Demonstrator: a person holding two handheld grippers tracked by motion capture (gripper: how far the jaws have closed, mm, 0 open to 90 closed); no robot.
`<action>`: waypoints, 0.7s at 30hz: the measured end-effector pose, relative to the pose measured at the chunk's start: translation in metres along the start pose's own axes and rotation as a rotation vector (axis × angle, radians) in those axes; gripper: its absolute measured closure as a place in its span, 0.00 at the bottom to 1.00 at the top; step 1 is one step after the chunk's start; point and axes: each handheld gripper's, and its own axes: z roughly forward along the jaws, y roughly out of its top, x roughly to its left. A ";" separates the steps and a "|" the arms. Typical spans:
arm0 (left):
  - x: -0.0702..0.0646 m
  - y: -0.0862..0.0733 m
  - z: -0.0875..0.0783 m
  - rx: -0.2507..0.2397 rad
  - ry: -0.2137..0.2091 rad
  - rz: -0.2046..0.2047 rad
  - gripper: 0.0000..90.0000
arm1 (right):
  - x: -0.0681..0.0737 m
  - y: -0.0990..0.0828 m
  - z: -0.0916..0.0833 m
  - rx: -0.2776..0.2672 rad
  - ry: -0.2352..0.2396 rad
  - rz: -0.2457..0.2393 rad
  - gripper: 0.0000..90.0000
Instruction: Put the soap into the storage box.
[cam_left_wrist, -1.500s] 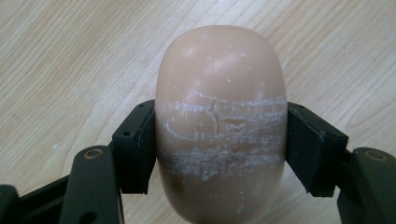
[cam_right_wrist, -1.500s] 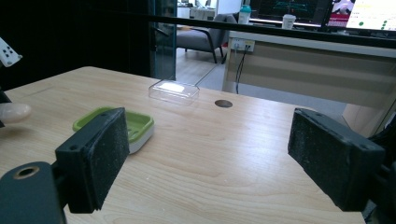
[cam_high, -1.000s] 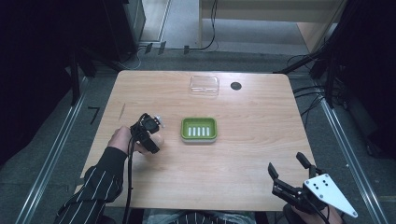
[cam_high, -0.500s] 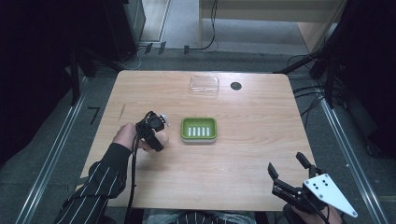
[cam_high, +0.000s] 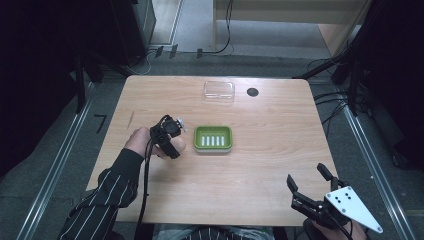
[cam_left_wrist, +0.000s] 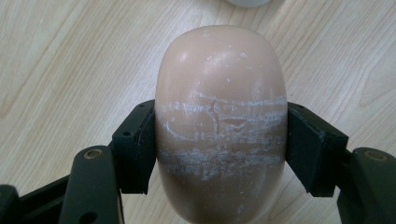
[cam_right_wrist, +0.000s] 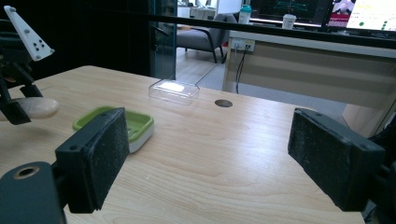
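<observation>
Left tongs (cam_left_wrist: 219, 154) clamp the beige soap bar (cam_left_wrist: 219, 93) above the desk (cam_high: 260, 165); right tongs (cam_right_wrist: 219, 158) wide open, empty.

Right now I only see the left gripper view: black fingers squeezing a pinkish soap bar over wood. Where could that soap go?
Observer: In the high view, a green soap dish sits just to the right of the soap bar, apart from it.
Operator: Is anything in the dish?
Observer: No, nothing lies in it; only pale ridges show on its floor.
Operator: And the other hand?
Observer: The right gripper is at the near right corner of the table, fingers wide open, holding nothing.
</observation>
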 end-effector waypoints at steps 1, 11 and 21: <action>0.000 0.001 0.000 0.000 0.003 0.005 0.37 | 0.000 0.000 0.000 -0.001 0.001 0.000 0.15; -0.003 0.011 -0.003 -0.004 0.018 0.039 0.37 | 0.000 0.000 0.000 0.000 0.000 -0.001 0.15; -0.005 0.022 -0.008 -0.017 0.024 0.076 0.37 | 0.000 0.000 -0.001 -0.001 -0.002 -0.003 0.15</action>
